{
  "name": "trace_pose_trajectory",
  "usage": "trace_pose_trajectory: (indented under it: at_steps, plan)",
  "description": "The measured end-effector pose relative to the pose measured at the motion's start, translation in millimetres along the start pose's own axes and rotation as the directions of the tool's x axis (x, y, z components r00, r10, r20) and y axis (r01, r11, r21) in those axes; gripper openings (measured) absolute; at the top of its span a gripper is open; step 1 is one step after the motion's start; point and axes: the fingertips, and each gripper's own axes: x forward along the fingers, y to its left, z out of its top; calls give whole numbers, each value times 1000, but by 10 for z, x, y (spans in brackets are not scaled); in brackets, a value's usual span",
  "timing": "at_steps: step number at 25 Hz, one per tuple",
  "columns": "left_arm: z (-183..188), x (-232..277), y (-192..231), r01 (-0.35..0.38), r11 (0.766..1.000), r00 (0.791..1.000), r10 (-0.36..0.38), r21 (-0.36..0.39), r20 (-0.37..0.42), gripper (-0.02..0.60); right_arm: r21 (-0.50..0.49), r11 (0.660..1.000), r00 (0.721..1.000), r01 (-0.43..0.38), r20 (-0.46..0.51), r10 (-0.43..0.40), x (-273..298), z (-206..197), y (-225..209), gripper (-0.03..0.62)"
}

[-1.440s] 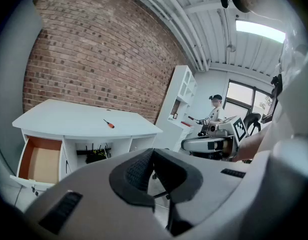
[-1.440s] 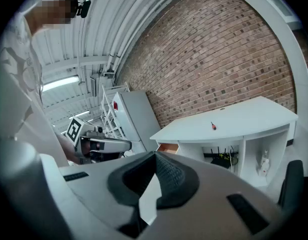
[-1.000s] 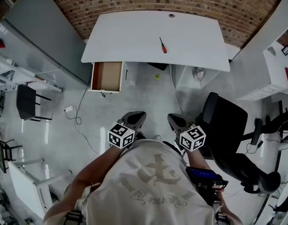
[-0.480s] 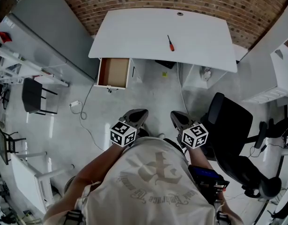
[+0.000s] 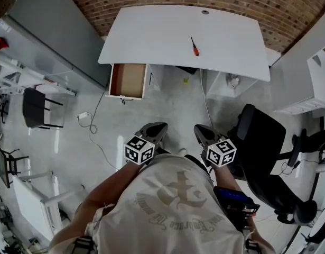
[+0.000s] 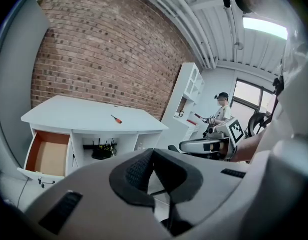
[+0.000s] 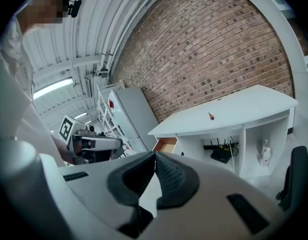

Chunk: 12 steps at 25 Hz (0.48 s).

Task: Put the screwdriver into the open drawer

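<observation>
Head view: one screwdriver (image 5: 194,45) on one desk (image 5: 151,36); one open drawer (image 5: 128,80).

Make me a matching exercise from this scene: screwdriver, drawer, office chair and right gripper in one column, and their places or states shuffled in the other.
Things:
1. screwdriver
2. drawer
3. office chair
4. right gripper

Places or states:
A. stands on the floor, at the right of the head view
B. jaws shut, nothing between them
C. lies on top of the desk
D. pulled open under the desk

Pairs: 1-C, 2-D, 3-A, 4-B
</observation>
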Motion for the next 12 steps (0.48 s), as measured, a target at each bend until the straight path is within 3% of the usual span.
trace_pose_trajectory:
  at_steps: [12]
  plan:
    - [400, 382, 636, 111, 994, 994, -112, 10, 9, 20, -3, 993, 993, 117, -3, -117, 477, 364, -233, 23]
